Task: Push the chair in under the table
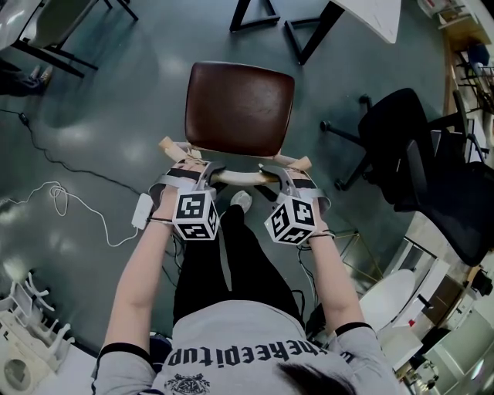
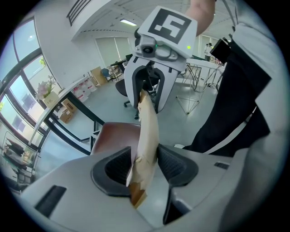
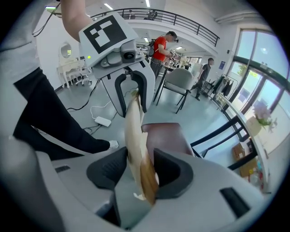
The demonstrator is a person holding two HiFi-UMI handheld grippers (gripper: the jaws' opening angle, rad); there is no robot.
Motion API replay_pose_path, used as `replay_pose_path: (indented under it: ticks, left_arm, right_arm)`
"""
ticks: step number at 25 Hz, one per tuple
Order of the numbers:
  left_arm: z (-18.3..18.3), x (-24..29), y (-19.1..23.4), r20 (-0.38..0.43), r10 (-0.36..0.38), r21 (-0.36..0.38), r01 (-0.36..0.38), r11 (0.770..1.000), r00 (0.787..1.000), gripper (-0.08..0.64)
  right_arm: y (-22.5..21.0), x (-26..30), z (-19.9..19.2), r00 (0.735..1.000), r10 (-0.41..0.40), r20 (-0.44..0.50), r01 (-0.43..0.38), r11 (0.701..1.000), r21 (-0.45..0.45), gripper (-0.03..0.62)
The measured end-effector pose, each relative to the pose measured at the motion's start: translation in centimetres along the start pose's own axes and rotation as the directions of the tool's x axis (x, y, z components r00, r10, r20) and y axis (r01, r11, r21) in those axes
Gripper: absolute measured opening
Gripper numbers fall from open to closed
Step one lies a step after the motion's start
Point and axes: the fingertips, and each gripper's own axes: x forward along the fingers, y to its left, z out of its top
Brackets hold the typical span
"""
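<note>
A chair with a brown seat (image 1: 239, 108) stands on the grey floor right in front of me. Its pale wooden backrest rail (image 1: 235, 176) is nearest to me. My left gripper (image 1: 191, 171) is shut on the rail's left part and my right gripper (image 1: 284, 173) on its right part. In the left gripper view the rail (image 2: 147, 131) runs up between both pads (image 2: 120, 170), with the seat (image 2: 113, 136) behind. The right gripper view shows the same: the rail (image 3: 133, 131) is pinched between the pads (image 3: 170, 172). The white-topped table (image 1: 378, 15) with black legs lies beyond the chair, to the upper right.
A black office chair (image 1: 417, 146) stands close on the right. A white power strip (image 1: 143, 210) and cable lie on the floor to the left. The person's legs and shoe (image 1: 241, 200) are just behind the backrest. Other people (image 3: 161, 45) and a grey chair (image 3: 179, 81) are farther off.
</note>
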Motion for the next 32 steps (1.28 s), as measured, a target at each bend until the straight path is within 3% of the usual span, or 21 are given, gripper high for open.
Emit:
replay_pose_path:
  ticks: [32]
  left_arm:
    - [-1.9, 0.4, 5.6, 0.006, -0.012, 0.068, 0.012, 0.998, 1.0, 0.201]
  right_arm:
    - [-4.8, 2.1, 1.8, 0.993, -0.114, 0.012, 0.112, 0.989, 0.097, 0.207]
